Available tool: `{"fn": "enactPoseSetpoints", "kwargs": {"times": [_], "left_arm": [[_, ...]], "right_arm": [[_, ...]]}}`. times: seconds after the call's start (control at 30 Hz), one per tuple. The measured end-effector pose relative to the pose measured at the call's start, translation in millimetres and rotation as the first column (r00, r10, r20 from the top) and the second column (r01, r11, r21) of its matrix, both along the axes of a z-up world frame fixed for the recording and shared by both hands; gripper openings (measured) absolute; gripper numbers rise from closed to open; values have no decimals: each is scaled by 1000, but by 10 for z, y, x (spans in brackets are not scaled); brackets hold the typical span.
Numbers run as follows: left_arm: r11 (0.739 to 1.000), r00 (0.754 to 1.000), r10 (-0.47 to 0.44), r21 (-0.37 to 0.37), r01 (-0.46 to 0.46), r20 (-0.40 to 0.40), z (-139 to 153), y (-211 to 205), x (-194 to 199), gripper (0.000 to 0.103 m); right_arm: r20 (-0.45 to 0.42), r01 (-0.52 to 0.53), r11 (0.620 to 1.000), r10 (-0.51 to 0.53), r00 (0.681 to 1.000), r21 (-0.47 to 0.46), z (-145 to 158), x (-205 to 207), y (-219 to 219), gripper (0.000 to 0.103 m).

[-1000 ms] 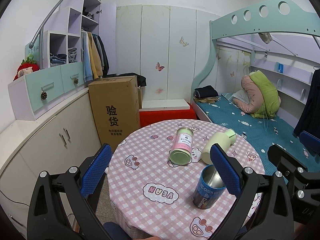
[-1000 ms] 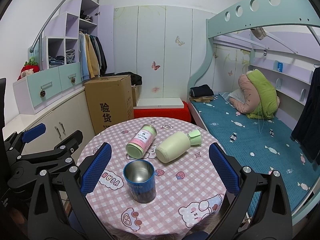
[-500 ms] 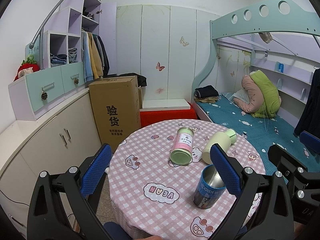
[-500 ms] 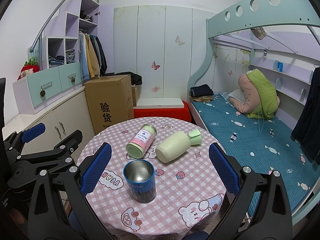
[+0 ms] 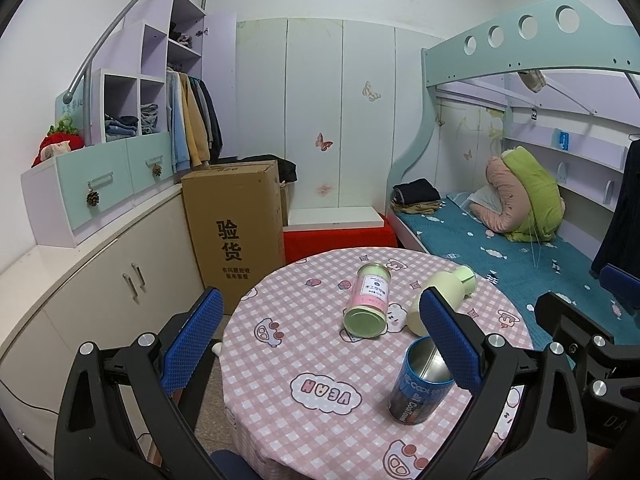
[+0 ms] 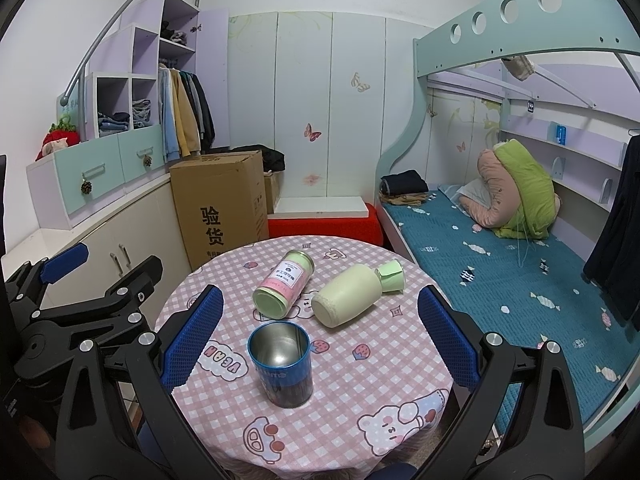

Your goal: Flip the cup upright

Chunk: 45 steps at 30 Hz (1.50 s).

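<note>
A blue metal cup (image 6: 282,364) stands upright, mouth up, near the front of the round table with the pink checked cloth (image 6: 360,392); it also shows in the left wrist view (image 5: 420,384). My right gripper (image 6: 318,340) is open and empty, its jaws wide apart on either side of the cup, held back from it. My left gripper (image 5: 322,344) is open and empty, to the left of the cup; its right finger (image 5: 450,340) overlaps the cup's rim in view.
A pink-labelled jar (image 6: 284,289) and a pale green bottle (image 6: 352,296) lie on their sides behind the cup. A cardboard box (image 6: 220,208) and cabinets stand to the left, a bunk bed (image 6: 500,264) to the right.
</note>
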<state>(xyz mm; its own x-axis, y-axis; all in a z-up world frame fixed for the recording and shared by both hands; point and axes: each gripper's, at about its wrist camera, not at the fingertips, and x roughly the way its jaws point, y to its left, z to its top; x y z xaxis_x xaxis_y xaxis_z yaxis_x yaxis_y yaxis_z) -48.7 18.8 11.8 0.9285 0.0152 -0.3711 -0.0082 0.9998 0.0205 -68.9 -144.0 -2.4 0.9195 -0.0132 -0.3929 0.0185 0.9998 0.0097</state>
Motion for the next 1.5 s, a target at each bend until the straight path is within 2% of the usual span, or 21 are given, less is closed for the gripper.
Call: {"fn": "enactPoseSetpoints", "kwargs": {"times": [1.3,1.5], "left_arm": [[1000,1000,-4,-12,4,-23,10,1,24,95],[1000,1000,12,5,-12,5,7,8,-6,95]], "right_arm": [[-8,0,1000,0,1000,3,90,-1,-64,98],[-8,-1,1000,1,1000,2,95,-8,-62,98]]}}
